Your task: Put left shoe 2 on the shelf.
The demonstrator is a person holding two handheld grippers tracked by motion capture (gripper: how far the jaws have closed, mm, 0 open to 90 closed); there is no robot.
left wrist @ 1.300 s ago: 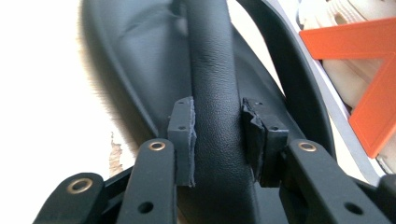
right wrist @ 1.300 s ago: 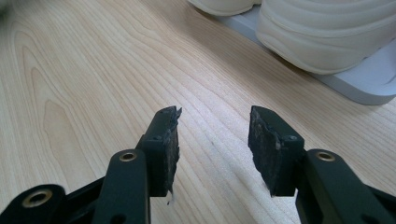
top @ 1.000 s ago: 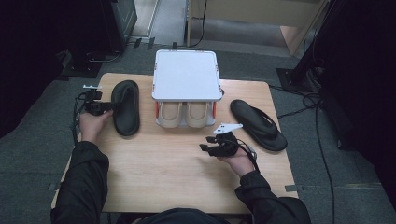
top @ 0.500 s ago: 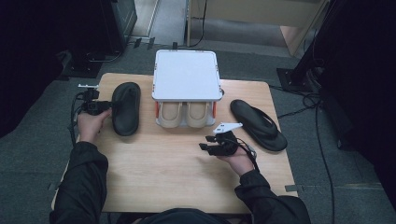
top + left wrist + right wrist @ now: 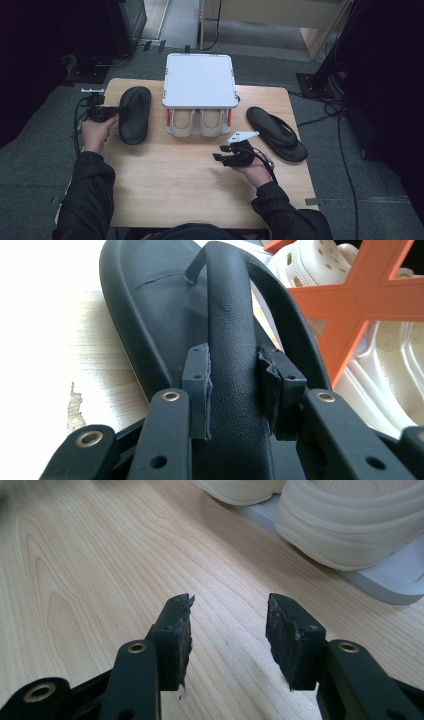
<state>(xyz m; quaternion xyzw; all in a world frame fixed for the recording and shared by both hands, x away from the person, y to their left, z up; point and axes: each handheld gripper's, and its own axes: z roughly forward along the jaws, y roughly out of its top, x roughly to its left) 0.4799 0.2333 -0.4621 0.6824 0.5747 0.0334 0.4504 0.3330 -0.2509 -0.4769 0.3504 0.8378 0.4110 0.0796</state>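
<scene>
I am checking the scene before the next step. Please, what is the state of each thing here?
left gripper: shut on the sandal strap
left black sandal: flat on table, strap gripped
right gripper: open, holding nothing
right black sandal: flat on table, untouched
cream clogs: side by side on rack's lower shelf

table (image 5: 190, 190): light wood | on it: two black sandals (image 5: 134, 115) (image 5: 276, 133), white shoe rack (image 5: 200, 85)

A lab or recording studio, by its look: a bare wooden surface (image 5: 200, 185) stands on grey carpet (image 5: 380, 200), with cables (image 5: 345, 150) trailing across the floor, dark equipment stands (image 5: 320, 75) around and dim surroundings.
</scene>
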